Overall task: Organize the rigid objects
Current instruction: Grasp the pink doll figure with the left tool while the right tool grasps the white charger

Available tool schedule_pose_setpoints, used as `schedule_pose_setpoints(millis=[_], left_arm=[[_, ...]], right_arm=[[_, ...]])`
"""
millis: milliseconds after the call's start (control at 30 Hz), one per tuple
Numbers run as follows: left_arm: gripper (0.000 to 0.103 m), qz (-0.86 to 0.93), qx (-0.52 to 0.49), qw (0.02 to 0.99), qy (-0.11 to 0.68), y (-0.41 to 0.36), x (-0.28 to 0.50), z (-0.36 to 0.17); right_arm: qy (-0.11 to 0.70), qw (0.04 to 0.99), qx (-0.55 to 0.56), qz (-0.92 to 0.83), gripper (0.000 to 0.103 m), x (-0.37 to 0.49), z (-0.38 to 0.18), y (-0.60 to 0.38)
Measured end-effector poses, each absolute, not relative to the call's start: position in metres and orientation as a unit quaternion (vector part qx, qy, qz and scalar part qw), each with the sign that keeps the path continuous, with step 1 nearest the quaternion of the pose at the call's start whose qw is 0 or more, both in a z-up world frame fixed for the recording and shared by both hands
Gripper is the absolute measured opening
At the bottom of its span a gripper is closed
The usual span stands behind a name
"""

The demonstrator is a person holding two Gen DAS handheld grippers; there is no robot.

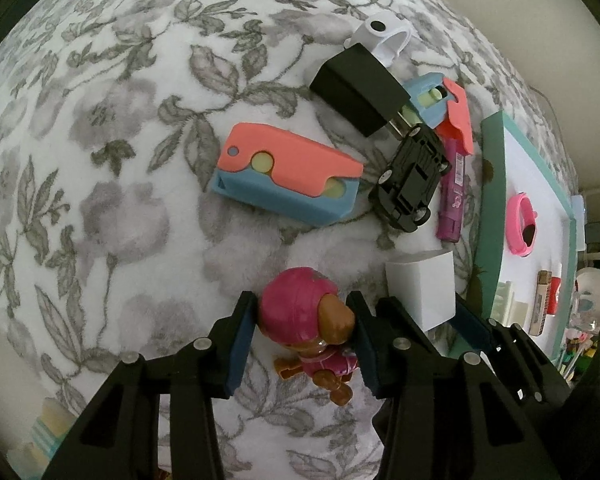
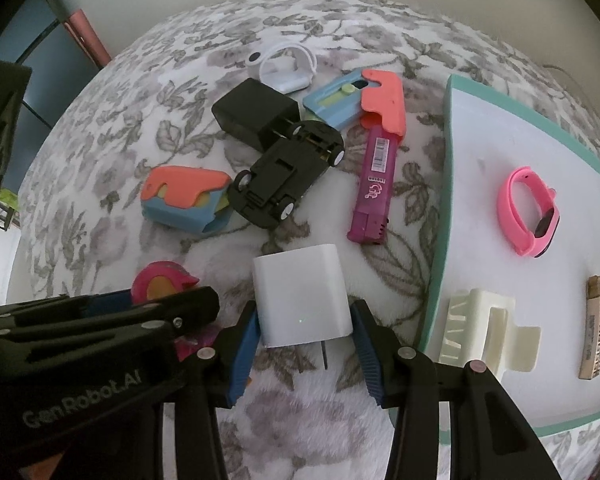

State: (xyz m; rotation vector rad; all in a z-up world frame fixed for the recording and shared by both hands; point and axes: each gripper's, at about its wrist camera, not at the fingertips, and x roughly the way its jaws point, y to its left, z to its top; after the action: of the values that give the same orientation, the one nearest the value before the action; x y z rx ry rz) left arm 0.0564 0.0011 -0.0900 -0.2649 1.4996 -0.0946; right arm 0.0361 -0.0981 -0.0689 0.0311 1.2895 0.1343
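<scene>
While a plush floral blanket (image 2: 112,152) of grey leaves on white covers the whole surface, a flat white tray with a teal rim (image 2: 440,240) lies at three o'clock in the right wrist view. On the tray rest a pink rubbery watch band (image 2: 528,212), a cream plastic claw clip (image 2: 484,332) and a narrow printed strip (image 2: 592,328) beside something red.

Off the tray, near twelve o'clock, sit a black boxy charger (image 2: 256,114), an upturned black toy car (image 2: 288,176), two coral-and-blue plastic blocks (image 2: 188,200) (image 2: 364,100), a purple tube (image 2: 374,188) and a white ring-shaped holder (image 2: 288,66).

At six o'clock the right gripper (image 2: 304,340) is clamped on a smooth white cube charger (image 2: 302,296). The left gripper (image 1: 300,344) pinches a pink-helmeted pup figure (image 1: 304,320) at its head, blue pads pressing both sides.
</scene>
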Motion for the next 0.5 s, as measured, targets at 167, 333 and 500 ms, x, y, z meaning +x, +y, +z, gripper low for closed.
schedule_pose_setpoints(millis=[167,333,500], left_arm=[[0.048,-0.042,-0.119,0.723,0.679,0.004,0.056,-0.089],[0.048,-0.04,-0.127,0.724,0.676,0.005,0.056,-0.088],[0.048,-0.043,-0.133,0.734,0.664,0.008,0.058,-0.078]], right_arm=[[0.599,0.798,0.003,0.059,0.052,0.037,-0.07,-0.094],[0.598,0.8,0.003,0.055,0.048,0.037,-0.069,-0.093],[0.598,0.8,0.007,0.055,0.047,0.036,-0.066,-0.097]])
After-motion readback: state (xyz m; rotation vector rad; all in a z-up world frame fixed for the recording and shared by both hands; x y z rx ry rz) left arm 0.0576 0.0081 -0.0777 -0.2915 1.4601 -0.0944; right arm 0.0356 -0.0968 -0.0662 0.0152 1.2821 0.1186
